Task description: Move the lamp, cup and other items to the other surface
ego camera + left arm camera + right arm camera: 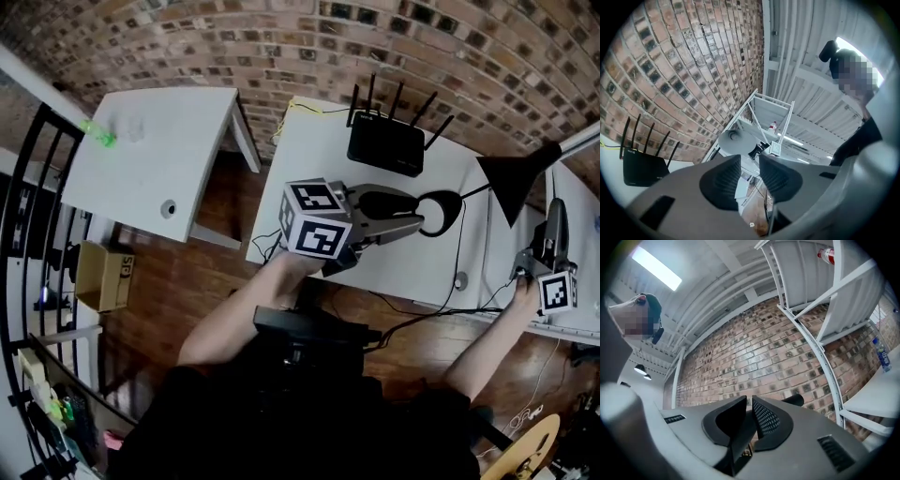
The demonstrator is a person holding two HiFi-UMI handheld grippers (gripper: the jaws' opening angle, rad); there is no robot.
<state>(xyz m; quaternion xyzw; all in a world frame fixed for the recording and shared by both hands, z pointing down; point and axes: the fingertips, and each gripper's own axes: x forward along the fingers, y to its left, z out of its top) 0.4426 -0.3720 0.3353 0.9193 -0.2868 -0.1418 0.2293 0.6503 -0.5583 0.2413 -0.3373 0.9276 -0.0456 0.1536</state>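
- The lamp (514, 183) is black, with a cone-shaped shade, a thin arm and a ring-shaped base.
- Its base rests on the right part of the middle white surface (309, 150). The shade reaches out over the next surface to the right (502, 261).
- The left gripper view looks up into the shade, which is pale grey inside.
- The left claw (418, 215) lies just left of the lamp's base. Its jaws stand apart with nothing between them.
- The right claw (555, 208) is over the right surface, just right of the shade. Only a thin slit separates its jaws, and nothing sits in it.
- A black router (384, 145) with antennas stands at the middle surface's far side.
- The left surface (159, 169), well apart, carries a small green item (98, 137) at its far left.
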